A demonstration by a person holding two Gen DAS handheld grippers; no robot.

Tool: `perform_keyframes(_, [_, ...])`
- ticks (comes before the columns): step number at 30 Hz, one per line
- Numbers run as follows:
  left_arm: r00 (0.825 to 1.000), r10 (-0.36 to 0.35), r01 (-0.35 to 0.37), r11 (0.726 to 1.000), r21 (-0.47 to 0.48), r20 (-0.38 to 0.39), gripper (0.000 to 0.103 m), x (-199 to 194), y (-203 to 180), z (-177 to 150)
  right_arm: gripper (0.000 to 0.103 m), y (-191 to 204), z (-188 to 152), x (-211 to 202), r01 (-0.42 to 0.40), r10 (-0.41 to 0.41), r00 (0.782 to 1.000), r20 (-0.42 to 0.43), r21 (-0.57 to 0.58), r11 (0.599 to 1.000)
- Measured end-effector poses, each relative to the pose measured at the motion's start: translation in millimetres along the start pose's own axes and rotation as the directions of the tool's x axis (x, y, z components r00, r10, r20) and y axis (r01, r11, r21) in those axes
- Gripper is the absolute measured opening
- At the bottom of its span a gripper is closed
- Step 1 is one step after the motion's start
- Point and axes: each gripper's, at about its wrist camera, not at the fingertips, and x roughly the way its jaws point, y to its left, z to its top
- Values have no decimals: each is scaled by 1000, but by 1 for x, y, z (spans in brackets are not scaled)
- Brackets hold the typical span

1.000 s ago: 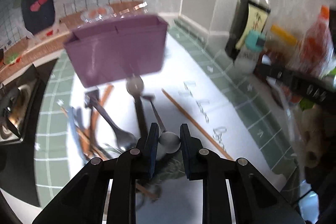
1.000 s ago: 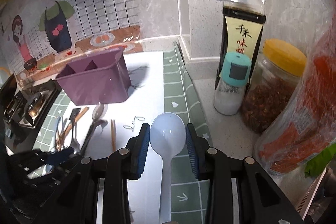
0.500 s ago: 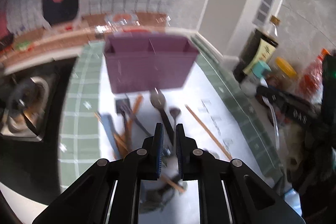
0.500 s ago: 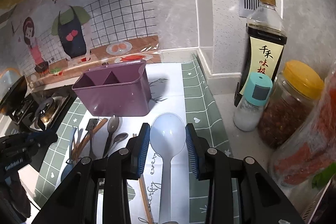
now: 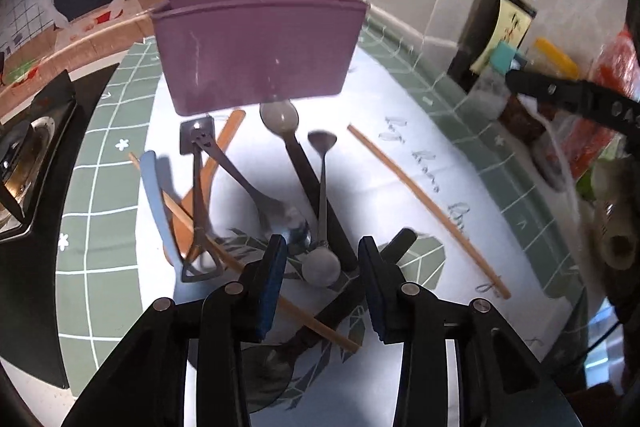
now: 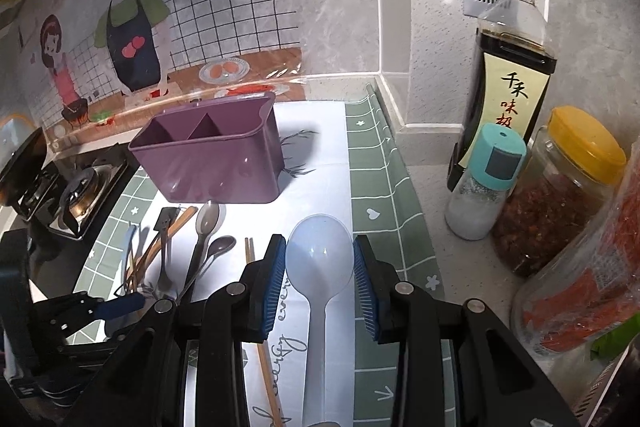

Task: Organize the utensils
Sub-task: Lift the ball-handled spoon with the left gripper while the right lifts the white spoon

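A purple two-compartment utensil holder [image 5: 256,47] stands at the back of the mat; it also shows in the right wrist view [image 6: 212,155]. Spoons [image 5: 304,171], a fork [image 5: 196,195], wooden chopsticks [image 5: 424,203] and a blue utensil [image 5: 160,203] lie loose in front of it. My left gripper [image 5: 322,267] is open just above the pile, its jaws either side of a round spoon end [image 5: 321,266]. My right gripper [image 6: 320,267] is shut on a white plastic spoon [image 6: 318,267], held above the mat to the right of the pile.
A soy sauce bottle [image 6: 508,75], a teal-capped shaker [image 6: 486,183], a yellow-lidded jar [image 6: 560,195] and a red snack bag [image 6: 592,291] stand on the counter at right. A gas stove [image 6: 68,195] lies at left. The tiled wall is behind.
My left gripper was closed half a second ago and has opened over the utensil pile. My right gripper, still holding the white spoon, has drifted slightly.
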Motion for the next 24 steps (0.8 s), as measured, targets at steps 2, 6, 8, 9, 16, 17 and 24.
perform_keyframes(2, [999, 25, -24, 1000, 17, -24, 36, 7, -4, -2, 32, 1, -2, 0, 0, 0, 1000, -2, -7, 1000])
perform_keyframes(6, [997, 62, -61, 998, 24, -42, 28, 14, -5, -3, 32, -3, -3, 0, 3, -3, 1000, -5, 0, 1000])
perform_keyframes(8, [997, 70, -69, 997, 24, -41, 23, 14, -4, -2, 32, -6, -3, 0, 6, -6, 1000, -4, 8, 1000])
perform_keyframes(9, [996, 78, -77, 997, 22, -40, 22, 14, -4, -1, 32, -7, -3, 0, 7, -7, 1000, -3, 12, 1000])
perform_keyframes(16, [994, 96, -96, 995, -8, 50, 22, -16, 6, 10, 32, -8, -3, 1, 6, -6, 1000, 0, 23, 1000])
perform_keyframes(17, [992, 99, -98, 995, -16, 81, 22, -27, 9, 15, 32, -8, -2, 0, 3, -4, 1000, 5, 23, 1000])
perform_keyframes(24, [983, 93, -78, 992, -98, 158, 22, -68, 32, 46, 32, 3, 7, -1, -23, 23, 999, 28, 26, 999])
